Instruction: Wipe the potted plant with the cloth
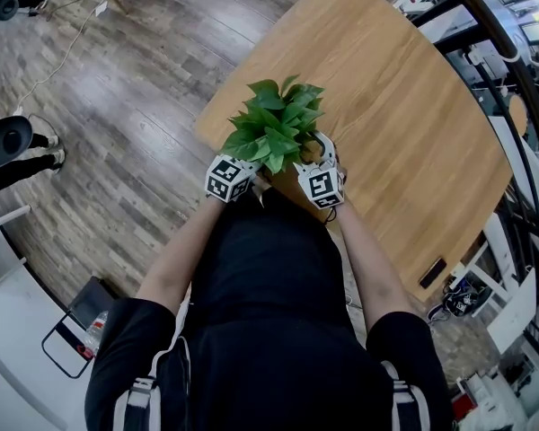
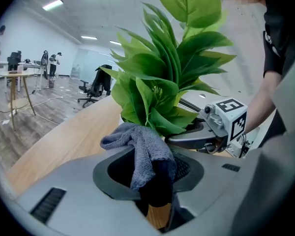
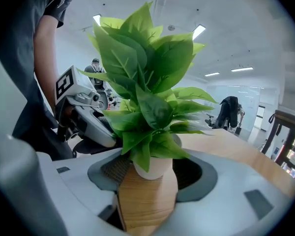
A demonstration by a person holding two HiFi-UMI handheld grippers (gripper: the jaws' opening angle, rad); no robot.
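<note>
A leafy green potted plant (image 1: 274,124) stands near the front edge of the wooden table (image 1: 404,106). My left gripper (image 1: 251,171) sits at the plant's left side, shut on a grey cloth (image 2: 142,146) that bunches up against the lower leaves (image 2: 157,82). My right gripper (image 1: 310,151) is on the plant's right side. In the right gripper view its jaws stand on either side of the small white pot (image 3: 155,168) and appear shut on it, under the foliage (image 3: 142,92). Each gripper shows in the other's view: the right one (image 2: 206,132) and the left one (image 3: 83,117).
A dark flat object (image 1: 431,272) lies at the table's right edge. Metal railings and shelving (image 1: 512,79) run along the right. A black-framed stand (image 1: 72,330) is on the wood floor at lower left. An office chair (image 2: 96,87) and a round table (image 2: 14,75) stand far off.
</note>
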